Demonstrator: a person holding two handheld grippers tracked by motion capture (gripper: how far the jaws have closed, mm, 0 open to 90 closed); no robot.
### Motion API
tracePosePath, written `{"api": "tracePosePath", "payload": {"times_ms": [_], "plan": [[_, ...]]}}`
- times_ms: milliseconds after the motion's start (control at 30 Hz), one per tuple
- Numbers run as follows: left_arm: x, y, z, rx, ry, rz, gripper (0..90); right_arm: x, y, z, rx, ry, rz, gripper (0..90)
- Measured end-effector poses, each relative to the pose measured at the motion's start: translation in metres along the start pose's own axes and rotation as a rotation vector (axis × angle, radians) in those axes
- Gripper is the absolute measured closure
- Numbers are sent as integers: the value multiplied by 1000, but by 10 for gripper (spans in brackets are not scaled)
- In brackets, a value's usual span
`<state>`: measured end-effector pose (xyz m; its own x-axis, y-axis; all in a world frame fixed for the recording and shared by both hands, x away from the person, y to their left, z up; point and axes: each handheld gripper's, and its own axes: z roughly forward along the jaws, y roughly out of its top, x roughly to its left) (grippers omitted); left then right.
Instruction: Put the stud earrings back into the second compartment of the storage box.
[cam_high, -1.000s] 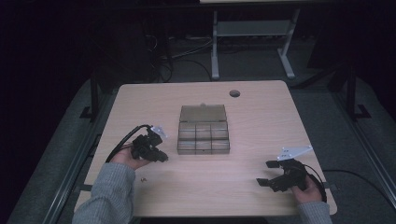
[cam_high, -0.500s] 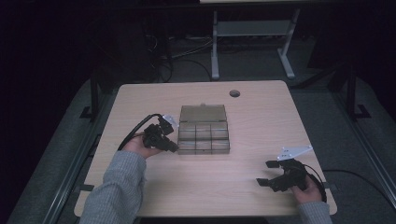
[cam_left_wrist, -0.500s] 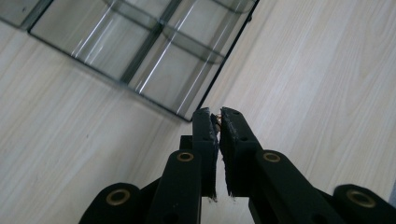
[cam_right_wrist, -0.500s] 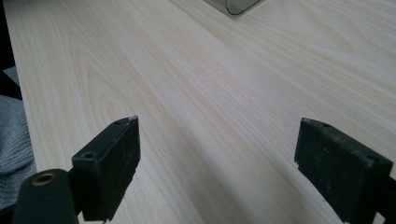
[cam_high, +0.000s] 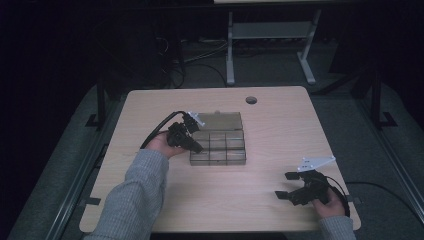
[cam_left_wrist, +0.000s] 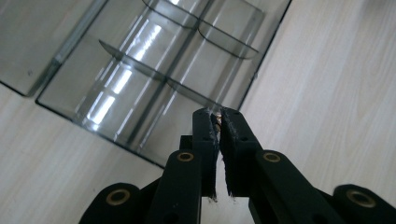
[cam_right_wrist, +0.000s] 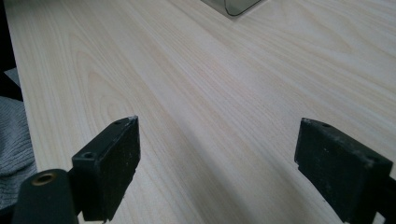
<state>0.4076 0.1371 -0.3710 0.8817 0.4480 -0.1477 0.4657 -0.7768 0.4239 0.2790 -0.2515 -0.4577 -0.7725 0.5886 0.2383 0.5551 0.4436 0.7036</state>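
The clear plastic box (cam_high: 217, 145) lies in the middle of the desk (cam_high: 270, 120), with its lid folded open on the far side and its compartments divided by thin walls. In the high view, the left hand-held gripper (cam_high: 196, 146) is at the box's left edge, its tips over the nearest compartments, and the left hand (cam_high: 161, 144) holds it from behind with the cable looping back. The left gripper view gives what the high view cannot: the box (cam_left_wrist: 154, 74) seen close, with shiny dividers, and the left hand-held gripper (cam_left_wrist: 218, 122) with its jaws pressed nearly together. Between the tips there is a very small thing (cam_left_wrist: 218, 119), orange-brown in colour; what it is I cannot tell, because it is too small. The tips hang just over the near wall of the box. The right hand-held gripper (cam_high: 284, 186) rests near the front right corner of the desk, well apart from the box, held by the right hand (cam_high: 327, 197). The right gripper view shows the right hand-held gripper (cam_right_wrist: 217, 149) with its jaws standing wide apart and nothing between them, above bare wood, with one corner of the box (cam_right_wrist: 233, 7) at the top edge. Compared with one second ago, the left hand-held gripper has moved from the desk left of the box up to the box's edge, while the right one has stayed in its place.
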Motion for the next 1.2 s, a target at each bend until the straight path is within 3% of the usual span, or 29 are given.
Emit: {"api": "tracePosePath", "payload": {"times_ms": [233,600,1000,1067,1200], "plan": [[6,19,7,-10,16,2,845,0,0,-1,-4,2,-3,140],[19,45,32,2,58,-32,845,-1,-1,-1,-5,3,-1,140],[33,53,55,25,72,-87,845,-1,-1,-1,-6,7,5,141],[36,55,60,30,73,-115,845,-1,-1,-1,-6,7,2,140],[38,57,67,38,74,-121,844,-1,-1,-1,-7,8,7,140]]}}
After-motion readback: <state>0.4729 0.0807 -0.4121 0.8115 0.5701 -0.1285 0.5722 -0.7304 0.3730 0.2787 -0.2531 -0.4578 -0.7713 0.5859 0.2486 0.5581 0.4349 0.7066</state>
